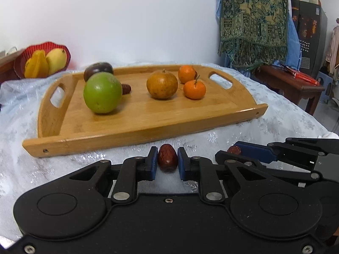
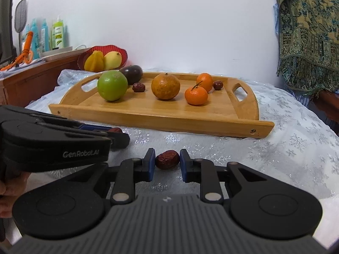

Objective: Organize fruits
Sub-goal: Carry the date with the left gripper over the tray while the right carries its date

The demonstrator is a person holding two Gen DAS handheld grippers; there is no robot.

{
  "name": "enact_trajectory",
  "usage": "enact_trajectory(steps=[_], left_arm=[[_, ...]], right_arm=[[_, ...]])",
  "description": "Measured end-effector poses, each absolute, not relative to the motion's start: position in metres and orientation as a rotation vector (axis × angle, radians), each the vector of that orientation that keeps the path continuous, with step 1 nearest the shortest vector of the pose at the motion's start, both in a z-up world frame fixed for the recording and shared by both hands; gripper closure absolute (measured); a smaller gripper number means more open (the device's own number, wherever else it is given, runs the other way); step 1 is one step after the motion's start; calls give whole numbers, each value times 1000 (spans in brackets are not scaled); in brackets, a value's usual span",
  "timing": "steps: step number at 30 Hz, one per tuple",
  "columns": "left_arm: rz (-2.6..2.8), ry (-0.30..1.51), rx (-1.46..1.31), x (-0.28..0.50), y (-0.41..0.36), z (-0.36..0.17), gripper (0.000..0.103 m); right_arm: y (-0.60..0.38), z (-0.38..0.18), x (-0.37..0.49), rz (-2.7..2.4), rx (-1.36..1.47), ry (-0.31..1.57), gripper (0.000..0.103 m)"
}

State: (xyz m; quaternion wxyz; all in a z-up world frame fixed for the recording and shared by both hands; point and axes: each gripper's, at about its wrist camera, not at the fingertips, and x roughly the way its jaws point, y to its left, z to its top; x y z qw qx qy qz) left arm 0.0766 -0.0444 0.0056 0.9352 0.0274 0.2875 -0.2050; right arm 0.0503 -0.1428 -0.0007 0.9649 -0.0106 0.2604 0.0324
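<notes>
A wooden tray [image 1: 148, 124] [image 2: 161, 118] holds a green fruit [image 1: 102, 92] [image 2: 112, 85], a dark purple fruit [image 1: 98, 68] [image 2: 132, 73], a brown-orange fruit [image 1: 162, 84] [image 2: 165, 86], two small oranges [image 1: 194, 89] [image 2: 196, 95] and two red dates [image 2: 138, 87] [image 2: 217, 85]. My left gripper [image 1: 167, 158] has its blue pads against a red date [image 1: 167, 157] on the cloth in front of the tray. My right gripper [image 2: 167, 160] brackets another red date [image 2: 167, 159], the left pad touching it and a small gap at the right pad. Each gripper shows in the other's view.
A red bowl [image 1: 61, 46] [image 2: 118, 49] with a mango and a starfruit stands back left on a wooden cabinet [image 2: 31, 80]. A white patterned cloth [image 2: 286, 148] covers the table. A draped green shawl [image 1: 252, 21] and a dark side table [image 1: 286, 82] stand at right.
</notes>
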Motion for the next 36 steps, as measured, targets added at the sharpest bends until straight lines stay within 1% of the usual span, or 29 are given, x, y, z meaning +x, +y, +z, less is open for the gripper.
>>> enact_trajectory(steps=[10, 20, 27, 36], left_arm=[[-393, 533, 40, 75, -36, 18, 85], [-309, 503, 0, 94, -17, 33, 85], [-257, 482, -10, 112, -3, 42, 85], [-211, 502, -48, 137, 10, 43, 85]], right_arm=[[-148, 10, 53, 30, 12, 472, 74], [-150, 33, 73, 31, -7, 411, 74], [-159, 40, 92, 9, 33, 409, 74], [-171, 42, 114, -25, 69, 420, 74]])
